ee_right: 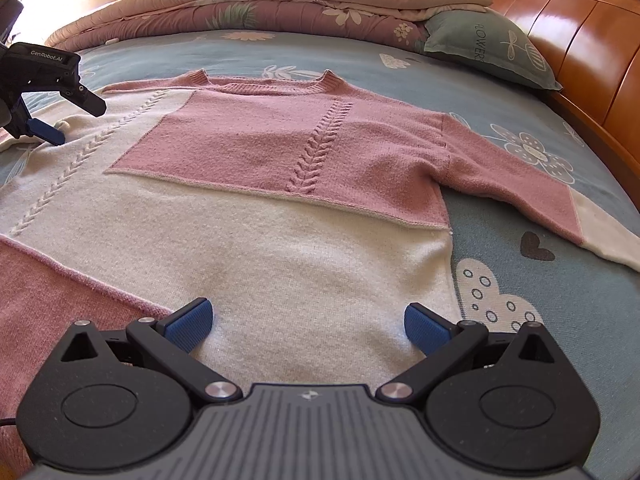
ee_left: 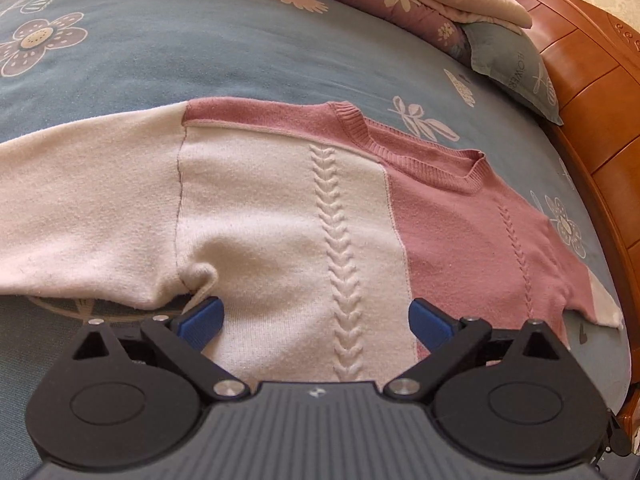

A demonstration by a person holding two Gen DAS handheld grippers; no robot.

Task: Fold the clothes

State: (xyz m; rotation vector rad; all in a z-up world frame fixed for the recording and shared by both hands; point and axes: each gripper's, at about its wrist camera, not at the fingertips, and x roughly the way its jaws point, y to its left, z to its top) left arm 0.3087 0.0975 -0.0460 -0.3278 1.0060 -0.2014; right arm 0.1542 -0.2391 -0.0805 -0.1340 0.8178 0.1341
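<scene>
Sweater (ee_right: 256,216) flat, pillow (ee_right: 488,50) reading "FLOWER"

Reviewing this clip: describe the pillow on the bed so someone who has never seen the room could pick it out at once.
Start at the orange-brown wooden headboard on the right. Against it, at the end of the rolled floral quilt, lies the pillow. It alone is grey-green with printed lettering and a pale dragonfly outline; the quilt is pink and cream, and the bedsheet is blue with flowers and hearts.
</scene>
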